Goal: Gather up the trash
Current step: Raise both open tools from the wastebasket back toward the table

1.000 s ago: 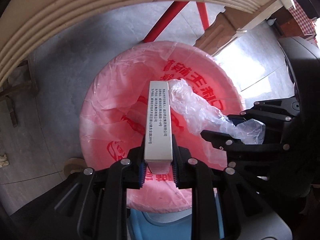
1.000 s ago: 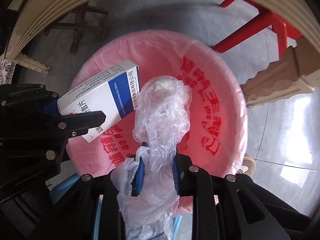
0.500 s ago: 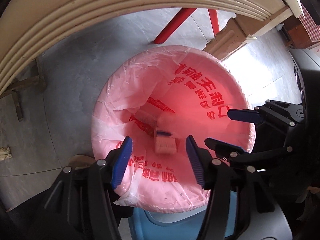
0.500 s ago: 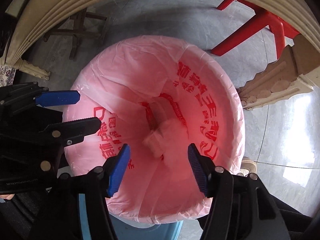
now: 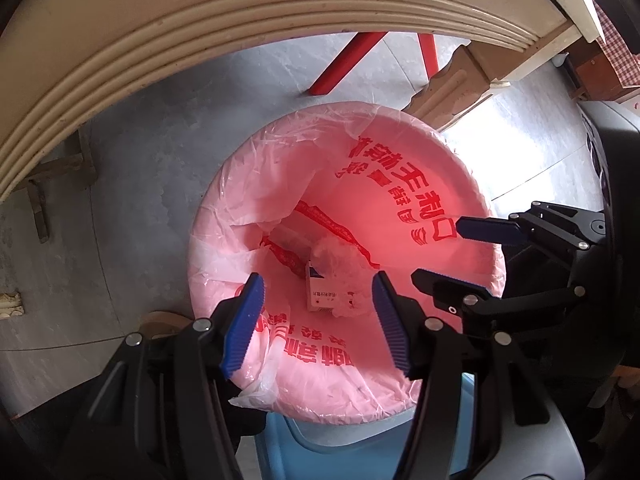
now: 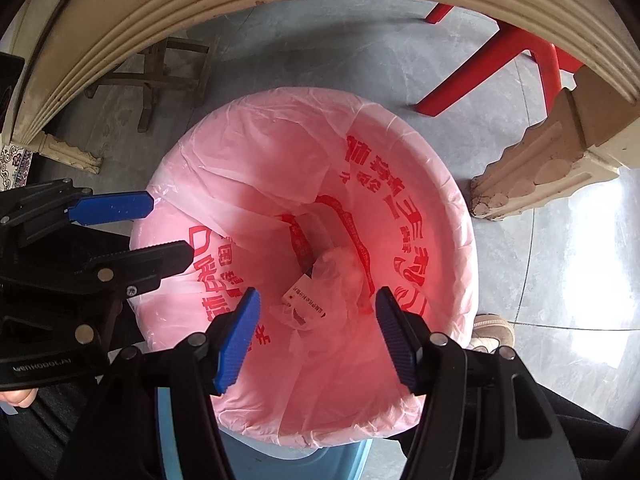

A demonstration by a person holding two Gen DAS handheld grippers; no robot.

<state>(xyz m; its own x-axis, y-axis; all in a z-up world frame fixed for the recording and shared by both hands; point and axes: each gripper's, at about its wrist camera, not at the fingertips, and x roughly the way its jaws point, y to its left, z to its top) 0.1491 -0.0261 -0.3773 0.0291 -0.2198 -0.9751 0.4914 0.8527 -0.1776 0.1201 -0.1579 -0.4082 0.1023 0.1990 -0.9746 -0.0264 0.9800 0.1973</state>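
Both pairs of tongs hang over the mouth of one round bin lined with a pink plastic bag printed in red characters [image 5: 400,184], which stands on a grey tiled floor [image 5: 152,152] below the curved edge of a cream table [image 5: 200,24]. The left tongs [image 5: 318,320] stand open with nothing between their blue pads, and the right tongs [image 6: 316,332] are open and empty as well; each pair also shows from the side in the other's view.

The trash lies at the bottom of the liner, well below the pads: one small white cardboard box with a blue stripe and fine print [image 5: 322,292], and touching it one crumpled clear plastic wrapper [image 5: 344,268]. From the right view the wrapper [image 6: 340,276] lies partly over the box [image 6: 304,300]. Two pieces of trash, then, both inside the bin.

The drop step looks finished: both items are binned and neither pair of tongs grips anything. The next move, as I judge it, calls for lifting both tongs clear of the bin rim without snagging the loose liner, then looking for any trash left elsewhere; none shows on the visible floor. One red chair's legs [image 6: 500,60] and a shoe [image 6: 492,332] stand near the bin.
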